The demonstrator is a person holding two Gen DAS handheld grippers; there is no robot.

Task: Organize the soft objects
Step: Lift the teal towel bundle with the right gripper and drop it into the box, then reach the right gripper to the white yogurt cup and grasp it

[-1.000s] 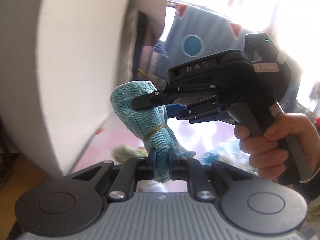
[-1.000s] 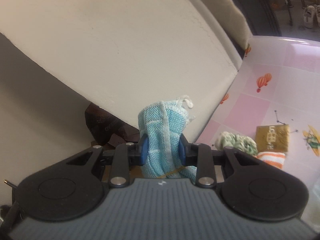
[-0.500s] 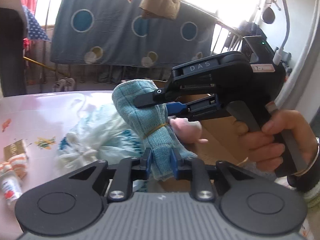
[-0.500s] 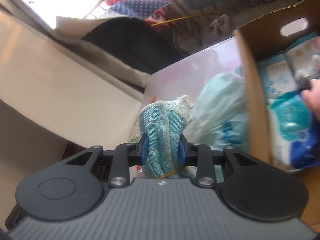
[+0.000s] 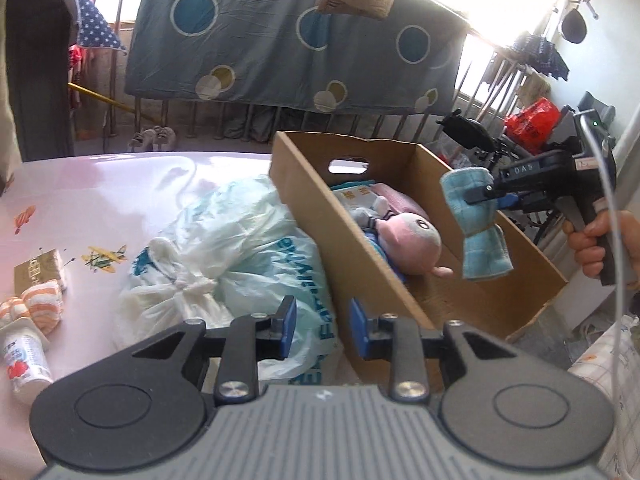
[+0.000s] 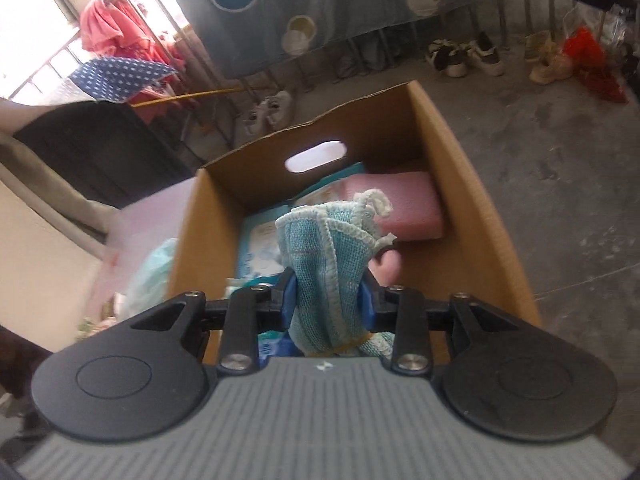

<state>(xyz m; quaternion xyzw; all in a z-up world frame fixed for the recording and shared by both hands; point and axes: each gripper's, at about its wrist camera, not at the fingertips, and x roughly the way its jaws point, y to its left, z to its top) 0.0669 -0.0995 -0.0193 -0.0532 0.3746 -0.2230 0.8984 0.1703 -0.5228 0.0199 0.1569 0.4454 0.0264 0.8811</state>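
Observation:
A rolled light-blue cloth (image 6: 326,268), tied with a rubber band, is clamped in my right gripper (image 6: 327,304). In the left wrist view the cloth (image 5: 478,224) hangs from the right gripper (image 5: 476,198) above the open cardboard box (image 5: 308,216). The box (image 6: 496,240) holds a pink plush toy (image 5: 408,240), a pink block (image 6: 400,204) and printed packs. My left gripper (image 5: 322,330) is open and empty, low over the plastic bag by the box's near wall.
A tied pale plastic bag (image 5: 224,256) lies left of the box on the pink table (image 5: 100,192). An orange-striped roll (image 5: 38,304), a brown packet (image 5: 38,272) and a small bottle (image 5: 24,360) lie at the left. Beyond are a hanging blue sheet and concrete floor.
My left gripper has let go of the cloth and opened, drawing back. My right gripper has carried the cloth over the box.

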